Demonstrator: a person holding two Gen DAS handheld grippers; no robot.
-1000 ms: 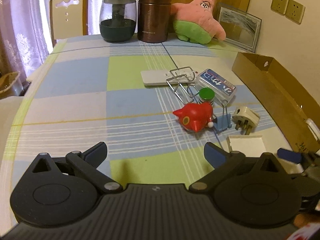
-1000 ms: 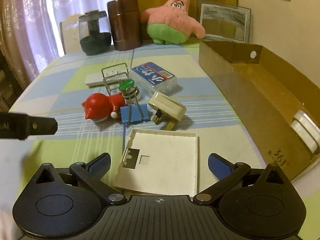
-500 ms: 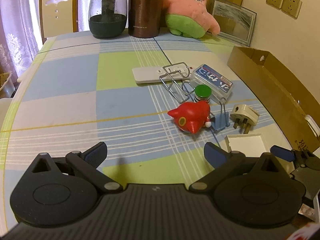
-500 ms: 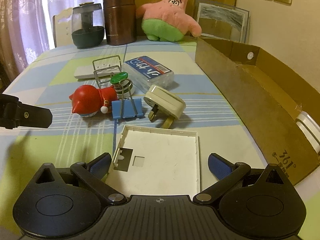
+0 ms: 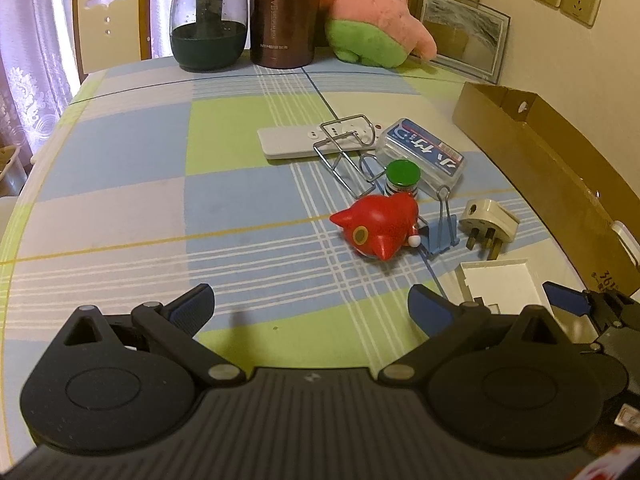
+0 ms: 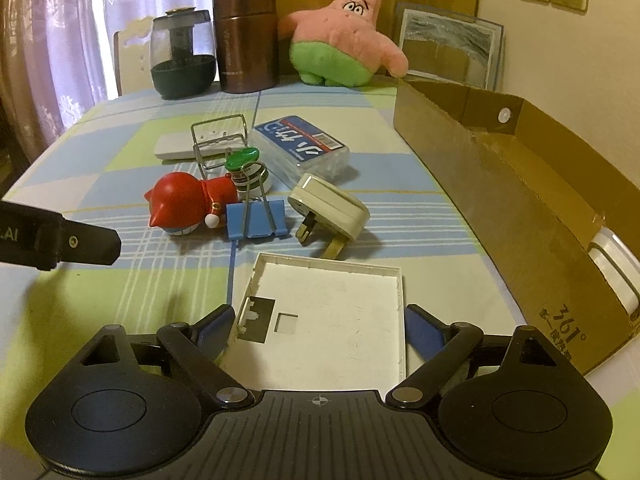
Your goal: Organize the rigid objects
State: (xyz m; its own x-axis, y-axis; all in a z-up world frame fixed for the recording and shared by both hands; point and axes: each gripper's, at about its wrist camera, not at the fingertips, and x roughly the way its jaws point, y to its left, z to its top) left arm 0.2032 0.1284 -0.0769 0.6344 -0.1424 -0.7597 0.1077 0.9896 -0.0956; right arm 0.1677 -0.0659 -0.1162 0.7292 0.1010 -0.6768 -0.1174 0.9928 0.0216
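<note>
Early days. My right gripper [image 6: 318, 326] fingers spread, straddling white plastic cover [image 6: 328, 312], not gripping. Left gripper [image 5: 310, 304] fingers spread, empty. Cardboard box [image 6: 520, 184] holds one white item; plug [image 6: 330, 210], binder clip [image 6: 256, 218], red toy [image 6: 188, 204] on bench [image 5: 120, 200].

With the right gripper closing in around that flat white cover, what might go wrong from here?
The white cover lies flat on the table, so the right gripper may slip off its thin edges. The plug sits just beyond and could get nudged. The cardboard box wall stands close on the right, risking a bump when lifting over.
</note>
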